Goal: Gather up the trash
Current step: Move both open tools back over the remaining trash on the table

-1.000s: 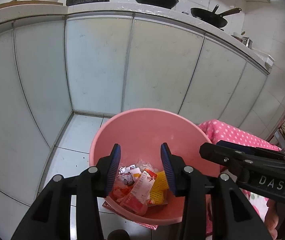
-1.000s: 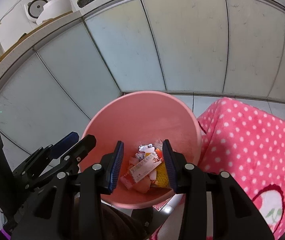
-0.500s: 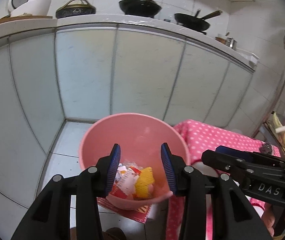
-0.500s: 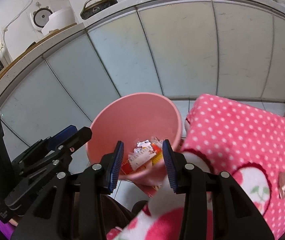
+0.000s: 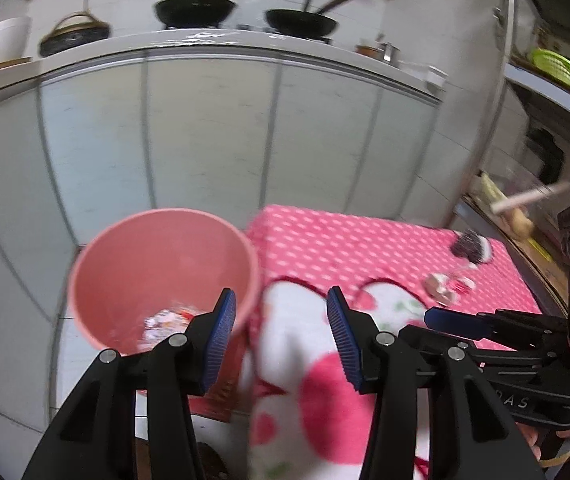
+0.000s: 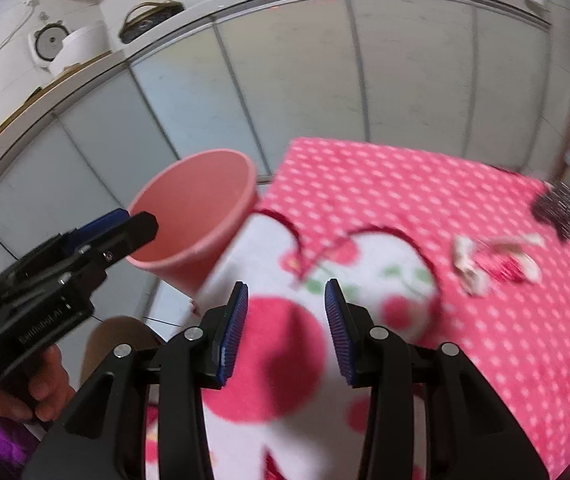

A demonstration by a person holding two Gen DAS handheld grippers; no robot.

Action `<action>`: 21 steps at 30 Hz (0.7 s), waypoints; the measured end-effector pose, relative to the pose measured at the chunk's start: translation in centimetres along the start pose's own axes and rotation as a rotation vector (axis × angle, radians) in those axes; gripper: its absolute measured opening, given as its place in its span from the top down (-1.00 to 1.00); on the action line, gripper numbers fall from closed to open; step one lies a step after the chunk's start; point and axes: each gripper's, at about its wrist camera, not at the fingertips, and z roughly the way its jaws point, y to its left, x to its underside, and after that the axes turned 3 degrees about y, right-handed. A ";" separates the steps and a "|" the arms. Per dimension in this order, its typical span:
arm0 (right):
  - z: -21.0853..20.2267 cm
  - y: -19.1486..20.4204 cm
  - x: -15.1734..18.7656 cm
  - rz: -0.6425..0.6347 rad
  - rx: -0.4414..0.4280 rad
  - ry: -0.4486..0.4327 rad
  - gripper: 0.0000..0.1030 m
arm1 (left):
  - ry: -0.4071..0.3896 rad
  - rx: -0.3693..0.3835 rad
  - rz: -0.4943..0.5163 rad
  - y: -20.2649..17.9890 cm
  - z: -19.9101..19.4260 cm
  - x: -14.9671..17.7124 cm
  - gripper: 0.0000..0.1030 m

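Currently, both grippers are empty and between pickups. Left gripper [image 5: 281, 334]: jaws apart, nothing between them, having just been opening wider; it hangs over the seam where the bin [image 5: 165, 276] meets the desk [image 5: 365, 240], which is draped in a pink dotted cloth. Right gripper [image 6: 286, 330]: jaws apart, nothing clamped, poised over the white-and-red patch at the near edge of the cloth.

Bin: pink, standing on the floor just beside the desk's left edge; wrappers [image 5: 165, 320] already lie at its bottom, visible only in the left view. Remaining trash [image 6: 493, 256]: a blurred cluster of pale and red scraps on the cloth, at 2 o'clock from the right gripper and well apart from it; a dark-and-white item [image 6: 561, 210] lies just beyond, also at 2 o'clock. What it is cannot be told through the blur.

Step in hand, by judgement: a reach toward the next piece. The next move calls for carrying the right gripper across the cloth to the scraps, lowering its jaws astride one piece, and closing without pinching the cloth beneath.
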 end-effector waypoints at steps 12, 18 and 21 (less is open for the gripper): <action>-3.7 -10.1 4.7 0.160 0.151 -0.024 0.21 | 0.057 0.156 0.164 -8.3 3.5 0.2 0.09; -4.8 -13.9 5.0 0.228 0.185 -0.055 0.21 | 0.108 0.213 0.234 -12.8 7.0 -0.5 0.09; -4.8 -15.4 4.9 0.254 0.195 -0.063 0.21 | 0.124 0.221 0.288 -14.9 8.7 -1.0 0.09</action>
